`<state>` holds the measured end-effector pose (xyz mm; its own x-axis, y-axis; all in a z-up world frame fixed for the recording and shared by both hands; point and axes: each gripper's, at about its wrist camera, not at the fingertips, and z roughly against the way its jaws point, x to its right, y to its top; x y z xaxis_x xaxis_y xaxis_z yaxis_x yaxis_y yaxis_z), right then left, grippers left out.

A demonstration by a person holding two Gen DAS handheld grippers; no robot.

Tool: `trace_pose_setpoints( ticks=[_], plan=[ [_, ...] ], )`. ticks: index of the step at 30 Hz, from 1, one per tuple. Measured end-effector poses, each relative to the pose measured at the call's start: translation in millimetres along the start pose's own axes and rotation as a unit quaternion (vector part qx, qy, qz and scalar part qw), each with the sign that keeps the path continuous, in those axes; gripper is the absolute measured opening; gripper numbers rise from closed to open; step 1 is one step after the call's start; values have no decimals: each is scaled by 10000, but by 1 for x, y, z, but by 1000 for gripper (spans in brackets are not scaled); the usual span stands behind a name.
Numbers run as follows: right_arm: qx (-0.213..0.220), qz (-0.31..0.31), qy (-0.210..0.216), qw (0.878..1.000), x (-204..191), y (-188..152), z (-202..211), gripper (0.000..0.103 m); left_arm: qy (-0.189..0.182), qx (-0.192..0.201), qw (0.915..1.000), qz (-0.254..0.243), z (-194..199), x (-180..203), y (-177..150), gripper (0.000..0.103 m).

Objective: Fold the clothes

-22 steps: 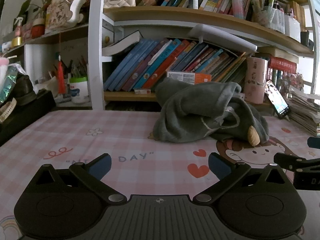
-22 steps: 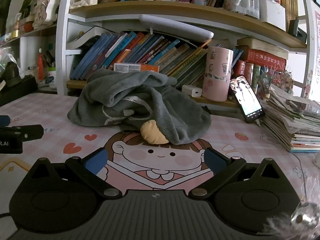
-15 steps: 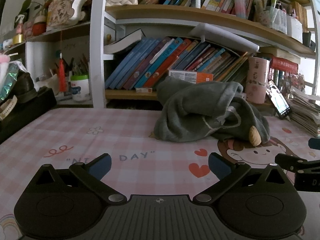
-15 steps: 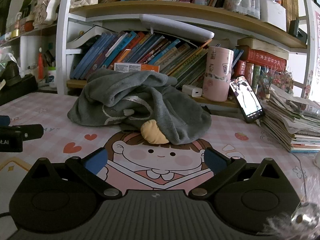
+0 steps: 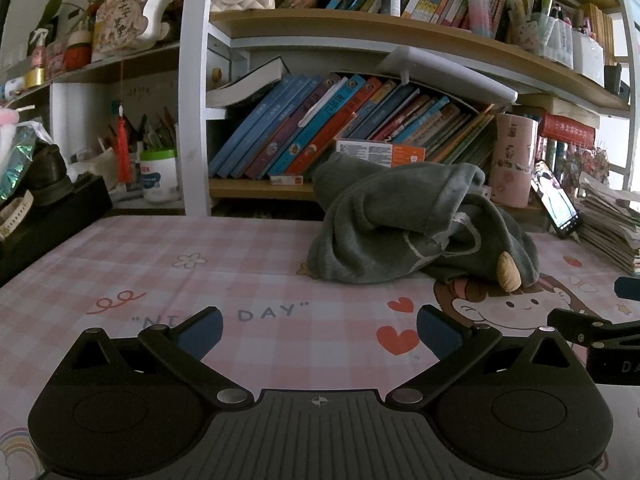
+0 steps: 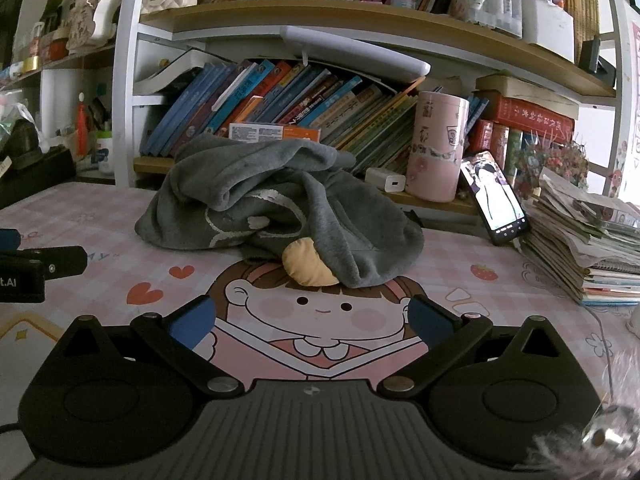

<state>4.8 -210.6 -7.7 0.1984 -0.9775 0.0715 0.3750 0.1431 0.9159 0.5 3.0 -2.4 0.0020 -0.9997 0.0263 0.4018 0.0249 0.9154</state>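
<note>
A crumpled grey garment [image 5: 412,224] with a tan patch lies in a heap on the pink checked tablecloth [image 5: 160,272], near the bookshelf. It also shows in the right wrist view [image 6: 276,212], straight ahead of the right gripper. My left gripper [image 5: 318,334] is open and empty, low over the cloth, short of the garment and to its left. My right gripper [image 6: 312,322] is open and empty, a short way in front of the garment. Each gripper shows at the edge of the other's view.
A bookshelf [image 6: 280,92] full of leaning books stands right behind the garment. A pink cup [image 6: 438,148], a propped phone [image 6: 496,200] and a stack of papers [image 6: 588,236] sit at the right. A black box [image 5: 44,216] stands at the left edge.
The left gripper has shifted slightly to the left, so the garment sits a bit further right in its view. The right gripper has not moved. Both stay open.
</note>
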Motion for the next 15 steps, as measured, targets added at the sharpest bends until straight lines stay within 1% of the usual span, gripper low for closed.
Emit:
trace_pose_setpoints(
  ticks=[15],
  plan=[
    [-23, 15, 18, 10000, -1, 0, -1, 103, -5, -18, 10000, 4, 0, 1, 1, 103]
  ],
)
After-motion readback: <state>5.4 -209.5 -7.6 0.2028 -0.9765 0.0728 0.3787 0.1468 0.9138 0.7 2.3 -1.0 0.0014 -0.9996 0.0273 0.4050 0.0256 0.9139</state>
